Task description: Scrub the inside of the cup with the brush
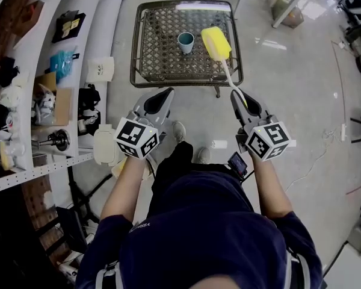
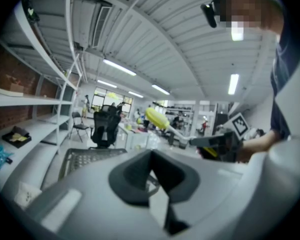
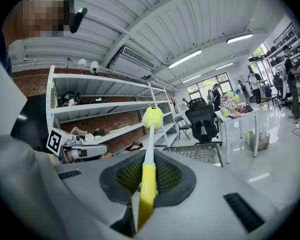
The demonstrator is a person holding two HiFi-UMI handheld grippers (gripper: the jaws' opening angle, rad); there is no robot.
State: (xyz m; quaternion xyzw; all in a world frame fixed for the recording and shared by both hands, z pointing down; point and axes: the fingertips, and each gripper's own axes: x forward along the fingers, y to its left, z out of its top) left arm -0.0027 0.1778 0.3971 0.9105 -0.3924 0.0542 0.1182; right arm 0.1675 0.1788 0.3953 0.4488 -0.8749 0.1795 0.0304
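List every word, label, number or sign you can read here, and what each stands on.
None reads clearly.
Pale print on the person's dark shirt: too small to read.
Cubes of the left hand-held gripper and right hand-held gripper: square markers only, no letters.
Shelf items: too blurred.

Glossy floor [image 1: 295, 95], mesh table [image 1: 162, 50] (perhaps wicker)

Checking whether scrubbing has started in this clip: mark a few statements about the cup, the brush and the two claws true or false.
1. The cup stands upright on the mesh table. True.
2. The right claw holds the brush by its handle. True.
3. The brush's head is inside the cup. False: it is outside the cup, beside it.
4. The left claw grips the cup. False: it is shut on nothing, short of the table.
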